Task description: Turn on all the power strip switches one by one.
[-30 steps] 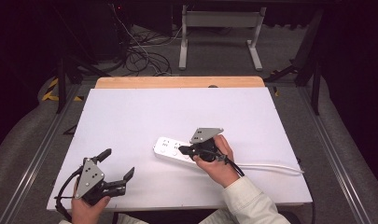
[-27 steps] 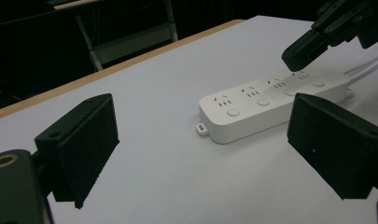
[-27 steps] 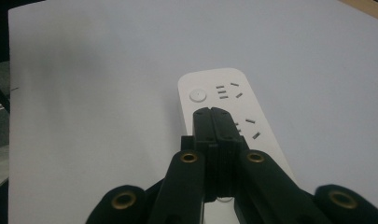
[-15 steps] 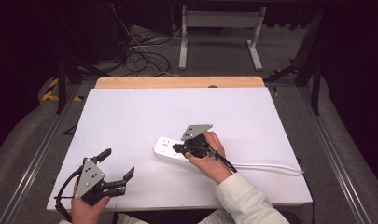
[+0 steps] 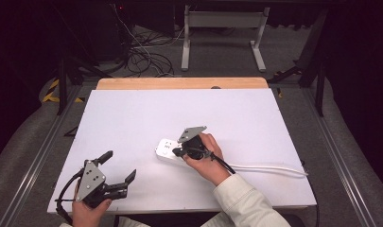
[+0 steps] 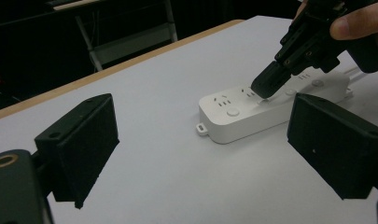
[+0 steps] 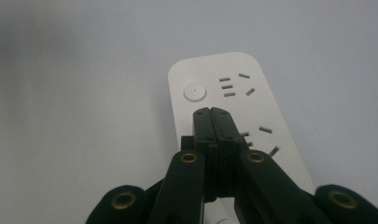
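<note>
Right gripper view: your right gripper (image 7: 213, 114), matte black jaws pressed together, nothing between, tips over glossy white rounded power strip (image 7: 233, 100) lying mid-table on smooth white tabletop (image 5: 132, 118). Left gripper (image 5: 117, 166) gaping, holding nothing.

Power strip (image 5: 172, 150) on bench (image 5: 255, 113), near middle, closer to front edge. Its cord (image 5: 269, 167) runs toward right edge. Right gripper (image 5: 178, 152) over strip, tips down at it. Left gripper (image 5: 118, 172) by front left corner, well apart from strip.
</note>
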